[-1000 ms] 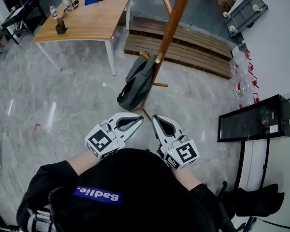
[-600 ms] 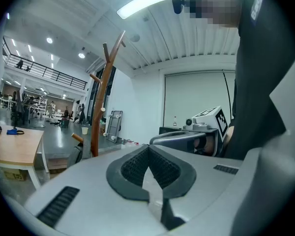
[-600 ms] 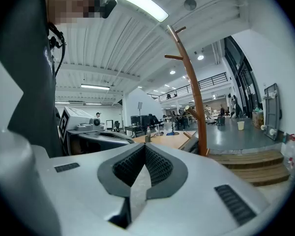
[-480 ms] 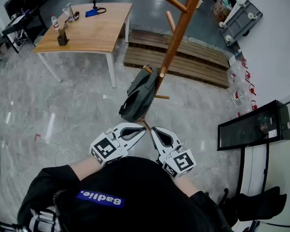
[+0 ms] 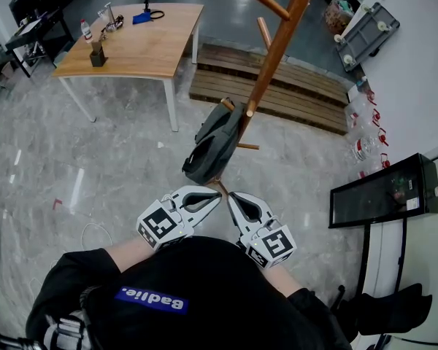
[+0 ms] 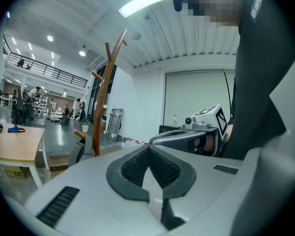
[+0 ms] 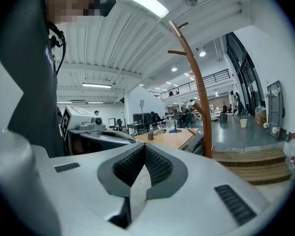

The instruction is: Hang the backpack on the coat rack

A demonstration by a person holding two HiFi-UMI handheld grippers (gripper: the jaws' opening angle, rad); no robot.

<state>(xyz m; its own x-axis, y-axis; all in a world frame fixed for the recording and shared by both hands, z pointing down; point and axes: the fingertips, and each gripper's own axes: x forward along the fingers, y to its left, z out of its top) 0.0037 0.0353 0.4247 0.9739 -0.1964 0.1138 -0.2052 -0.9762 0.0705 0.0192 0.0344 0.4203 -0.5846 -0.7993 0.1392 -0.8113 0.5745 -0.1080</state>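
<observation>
Left gripper (image 5: pixel 216 195) and right gripper (image 5: pixel 231 196): jaws pressed together, nothing between them, side by side close to the person's chest. Grey backpack (image 5: pixel 213 143) hangs from a low peg of the wooden coat rack (image 5: pixel 274 53), just ahead of both.

Grey marbled floor (image 5: pixel 95 144) carries a wooden table (image 5: pixel 142 46), a slatted wooden platform (image 5: pixel 306 100) and the coat rack (image 5: pixel 277 46). A bottle (image 5: pixel 85 28) and a blue object (image 5: pixel 140 18) sit along the table's far edge.
</observation>
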